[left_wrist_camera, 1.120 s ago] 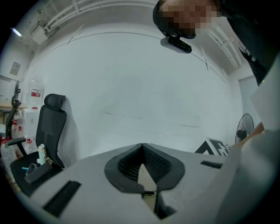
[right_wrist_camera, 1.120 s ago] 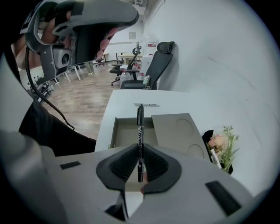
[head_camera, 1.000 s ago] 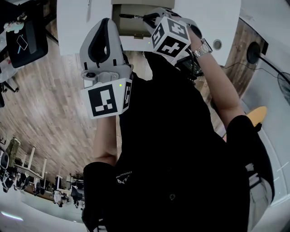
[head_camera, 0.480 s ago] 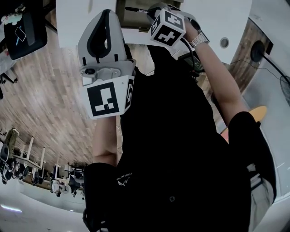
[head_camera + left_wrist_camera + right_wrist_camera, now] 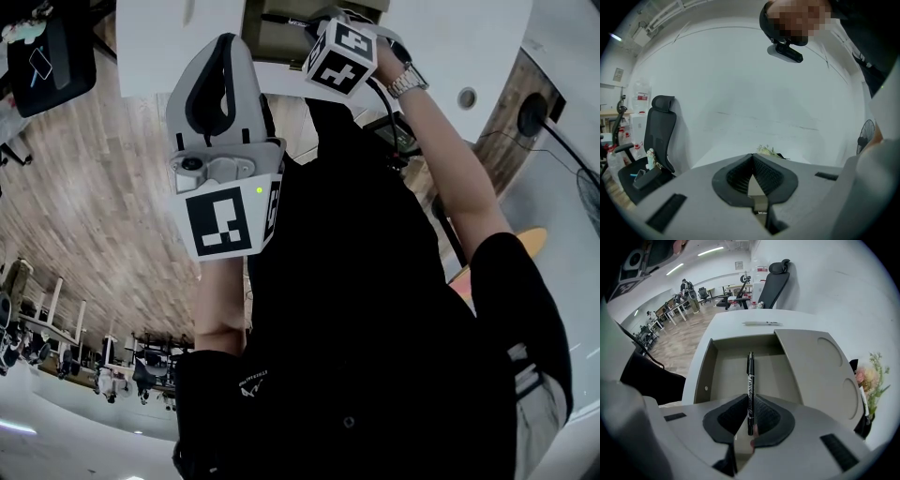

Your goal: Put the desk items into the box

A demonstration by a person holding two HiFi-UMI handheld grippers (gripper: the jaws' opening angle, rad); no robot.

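Two grippers in the shot, but only one was busy. The right gripper [image 5: 749, 401] had its jaws clamped on a black marker [image 5: 750, 376]. The pads pinched its lower end, so the rest of the barrel stuck straight out past the tips. The marker's far end sat over the inside of the open beige box [image 5: 705, 369], which stood on the white desk [image 5: 736, 317] with its lid [image 5: 815, 366] folded out to the right. White print ran down the barrel, and it looked like "TWINMARKER" to me, though the letters were pretty tiny. A second pen [image 5: 762, 323] lay on the desk just beyond the box's far wall, well clear of the gripper. A small bunch of flowers [image 5: 871, 373] sat off past the lid. The left gripper [image 5: 752, 159] was doing nothing: jaws together at the tips, nothing between them, aimed at a plain white wall with a black office chair [image 5: 660, 136] off to the side.
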